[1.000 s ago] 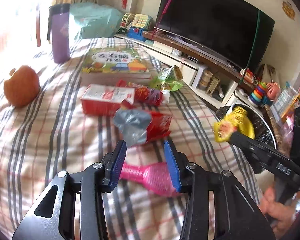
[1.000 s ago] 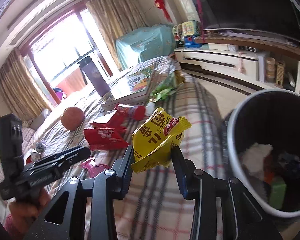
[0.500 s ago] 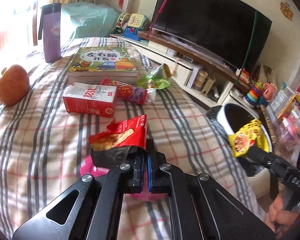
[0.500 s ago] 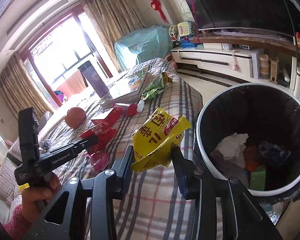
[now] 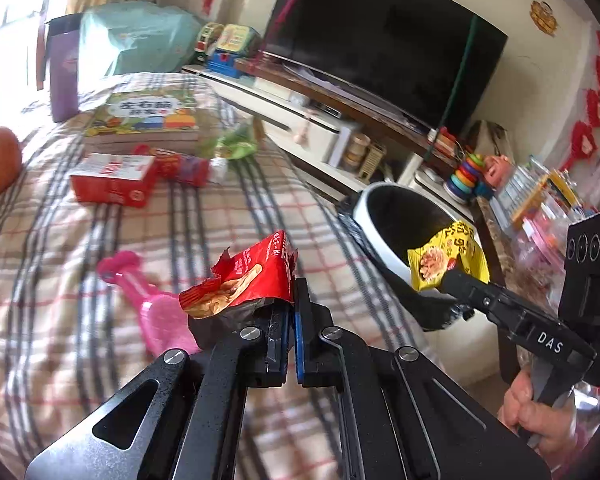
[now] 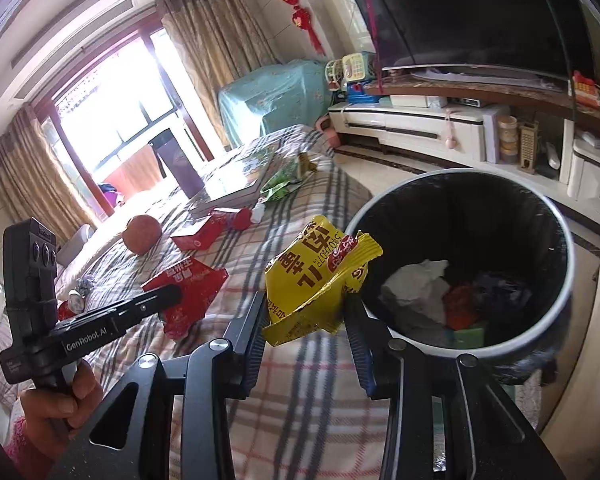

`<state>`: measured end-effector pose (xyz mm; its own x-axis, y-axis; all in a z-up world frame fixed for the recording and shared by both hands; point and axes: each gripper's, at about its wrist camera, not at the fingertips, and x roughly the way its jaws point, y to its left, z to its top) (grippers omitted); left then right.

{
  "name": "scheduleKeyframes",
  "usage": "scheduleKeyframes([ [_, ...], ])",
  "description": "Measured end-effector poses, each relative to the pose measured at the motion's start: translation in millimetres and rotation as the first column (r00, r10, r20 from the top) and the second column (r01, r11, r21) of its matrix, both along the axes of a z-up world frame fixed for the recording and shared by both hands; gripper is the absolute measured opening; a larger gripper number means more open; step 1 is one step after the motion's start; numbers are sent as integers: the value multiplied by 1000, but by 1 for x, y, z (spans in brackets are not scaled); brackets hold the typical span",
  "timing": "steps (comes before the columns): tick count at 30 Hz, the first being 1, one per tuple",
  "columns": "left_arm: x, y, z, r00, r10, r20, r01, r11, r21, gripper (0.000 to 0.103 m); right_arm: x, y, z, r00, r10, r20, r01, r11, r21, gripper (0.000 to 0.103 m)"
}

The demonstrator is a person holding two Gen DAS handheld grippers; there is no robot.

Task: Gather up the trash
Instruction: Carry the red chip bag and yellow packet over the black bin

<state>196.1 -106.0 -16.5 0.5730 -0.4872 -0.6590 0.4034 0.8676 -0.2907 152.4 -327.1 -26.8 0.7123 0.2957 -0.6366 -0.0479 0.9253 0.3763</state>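
The plaid-covered bed (image 5: pixel 80 240) carries the loose items; the black-lined trash bin (image 6: pixel 556 240) stands just beside its edge, with crumpled white paper and coloured scraps inside.

On the bed, away from both claws: a picture book (image 5: pixel 144 116), a red carton (image 5: pixel 112 180), a red bottle-shaped wrapper (image 5: pixel 180 166), a green wrapper (image 5: pixel 236 146) near the far edge, and a pink plastic toy (image 5: pixel 148 304) just beyond the left claw, lying flat.

Left claw (image 5: pixel 291 312): jaws fully closed, pinching the lower edge of a red snack wrapper (image 5: pixel 252 276). The wrapper rises from the fingertips and leans to the left of them, torn mouth open, clear of the bed.

Right claw (image 6: pixel 306 320): jaws partly open but pressed on both sides of a yellow snack wrapper (image 6: pixel 320 276). The wrapper stands up between the fingers and extends above them. In the right wrist view it sits at the bin's near-left rim, not yet over the opening's middle. A hand (image 5: pixel 540 404) grips this claw's handle.
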Motion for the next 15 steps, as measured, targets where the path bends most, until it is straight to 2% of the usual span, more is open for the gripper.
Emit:
scheduleKeyframes([
  [15,-18,-55,13,992,-128,24,127,992,8,2,-19,-46,4,996,-91,2,91,996,-10,38],
])
